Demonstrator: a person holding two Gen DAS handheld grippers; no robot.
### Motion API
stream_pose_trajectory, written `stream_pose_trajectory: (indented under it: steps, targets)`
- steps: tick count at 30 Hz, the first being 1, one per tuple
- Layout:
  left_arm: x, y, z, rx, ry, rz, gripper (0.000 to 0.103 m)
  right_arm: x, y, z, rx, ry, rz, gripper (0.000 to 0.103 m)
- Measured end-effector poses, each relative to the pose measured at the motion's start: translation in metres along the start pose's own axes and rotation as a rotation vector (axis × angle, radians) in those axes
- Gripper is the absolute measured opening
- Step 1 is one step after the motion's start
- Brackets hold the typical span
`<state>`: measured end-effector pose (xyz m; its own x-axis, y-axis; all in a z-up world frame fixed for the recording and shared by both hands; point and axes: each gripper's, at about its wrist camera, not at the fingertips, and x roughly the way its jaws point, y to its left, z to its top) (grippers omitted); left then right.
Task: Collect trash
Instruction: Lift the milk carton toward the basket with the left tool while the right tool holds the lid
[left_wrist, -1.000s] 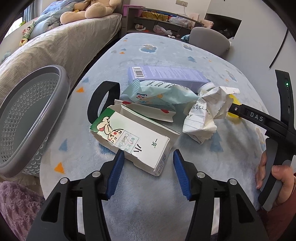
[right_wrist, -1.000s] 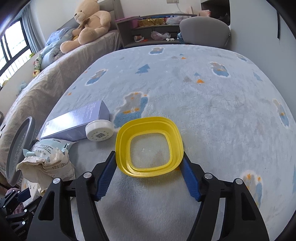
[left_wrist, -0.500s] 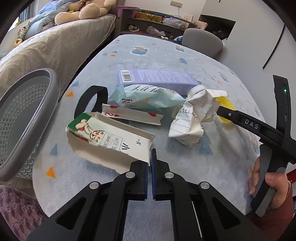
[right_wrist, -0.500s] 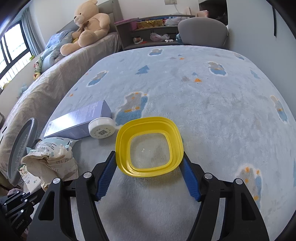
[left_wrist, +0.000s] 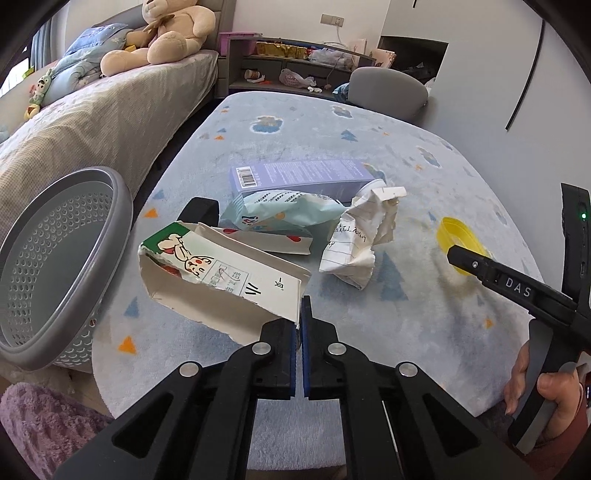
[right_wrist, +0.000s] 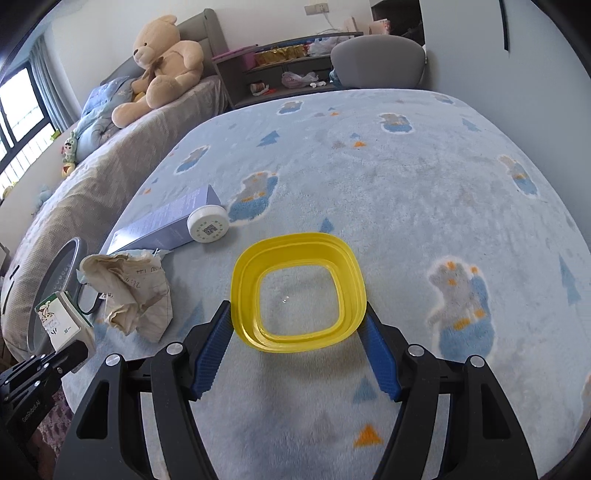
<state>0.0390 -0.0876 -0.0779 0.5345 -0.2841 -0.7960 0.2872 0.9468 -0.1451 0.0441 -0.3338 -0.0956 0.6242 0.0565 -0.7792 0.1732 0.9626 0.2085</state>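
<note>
Left wrist view: left gripper (left_wrist: 299, 325) pinched tight on the flap of a torn carton (left_wrist: 218, 273), lifted beside the grey basket (left_wrist: 62, 266); crumpled paper (left_wrist: 360, 240) and a purple box (left_wrist: 299, 177) lie beyond. Right gripper (right_wrist: 297, 345) clamps a yellow tub (right_wrist: 299, 291) at half width on the blanket (right_wrist: 406, 192).

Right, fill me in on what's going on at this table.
A person is collecting trash with two hand-held grippers. The left hand-held gripper is shut on the edge of a torn carton, beside the grey basket. The right hand-held gripper clasps a yellow lid. Crumpled paper, a wrapper and a purple box wait on the table.
</note>
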Motion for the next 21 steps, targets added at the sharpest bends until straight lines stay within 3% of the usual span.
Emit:
stream_pose_trajectory:
  steps: [12, 21]
  targets:
    - [-0.028, 0.007, 0.000, 0.030, -0.036, -0.048, 0.002, -0.045, 0.014, -0.037, 0.047, 0.002, -0.008, 0.066]
    - [-0.050, 0.023, 0.000, 0.060, -0.072, -0.056, 0.002, -0.071, 0.054, -0.050, 0.004, -0.019, 0.015, 0.066]
